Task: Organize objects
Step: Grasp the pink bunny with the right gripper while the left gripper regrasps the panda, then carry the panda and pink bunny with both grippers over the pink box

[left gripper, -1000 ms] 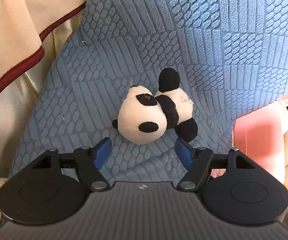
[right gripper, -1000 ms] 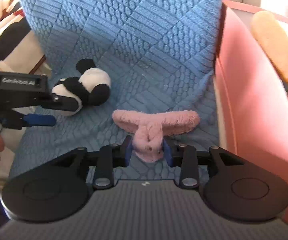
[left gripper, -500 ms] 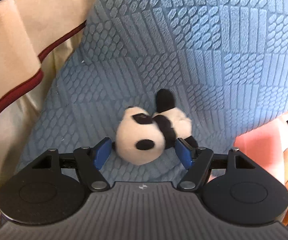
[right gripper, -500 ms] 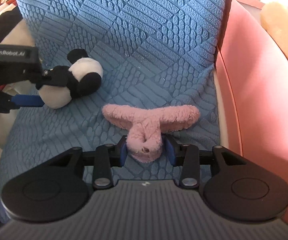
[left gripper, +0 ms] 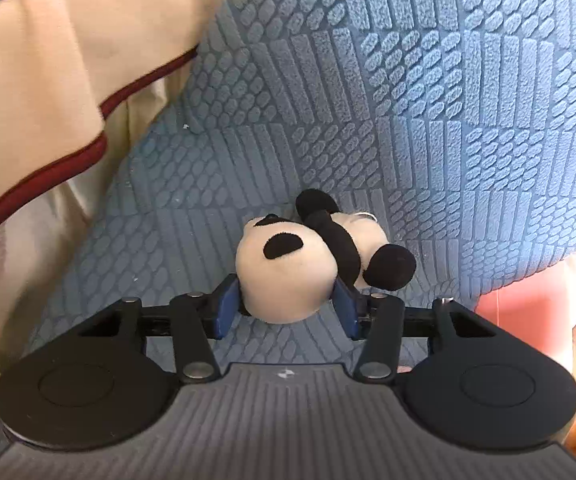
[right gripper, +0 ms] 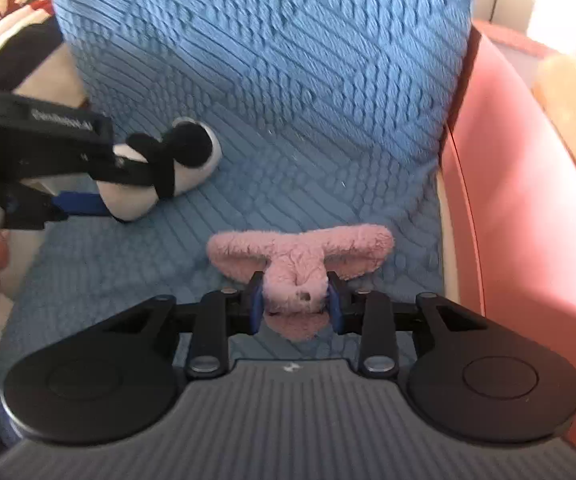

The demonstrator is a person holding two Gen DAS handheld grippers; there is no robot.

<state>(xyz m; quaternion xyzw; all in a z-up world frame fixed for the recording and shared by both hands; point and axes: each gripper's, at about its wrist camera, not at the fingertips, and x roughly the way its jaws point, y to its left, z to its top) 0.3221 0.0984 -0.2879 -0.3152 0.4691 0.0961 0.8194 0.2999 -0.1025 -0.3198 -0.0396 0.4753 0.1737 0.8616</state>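
The left gripper [left gripper: 286,306] has moved in on the toy panda [left gripper: 288,276] since a second ago: then its blue fingers [left gripper: 226,306] stood spread with the toy lying ahead of them at twelve o'clock, and now they are pinching the panda's white head from both sides. In the right wrist view the same gripper [right gripper: 88,200] shows at nine o'clock, with the panda [right gripper: 184,172] sticking out past its fingers. The panda's body still seems to rest on the blue quilted cushion [left gripper: 448,120], so it looks caught but not yet lifted.

The right gripper [right gripper: 296,306] was already clamped on the pink plush toy [right gripper: 296,276] a second ago and remains so, its fingers [right gripper: 255,306] pressed into the toy's middle while the two long pink limbs spread out at ten and two o'clock on the cushion [right gripper: 288,80]. A pink box [right gripper: 520,208] stands along the cushion's edge at three o'clock, with something tan [right gripper: 568,100] inside it.

With both toys now held, the picking step looks done. The likely next move is to lift them and carry them toward the box. Both are soft, so the grip may slip if squeezed only at the edge.
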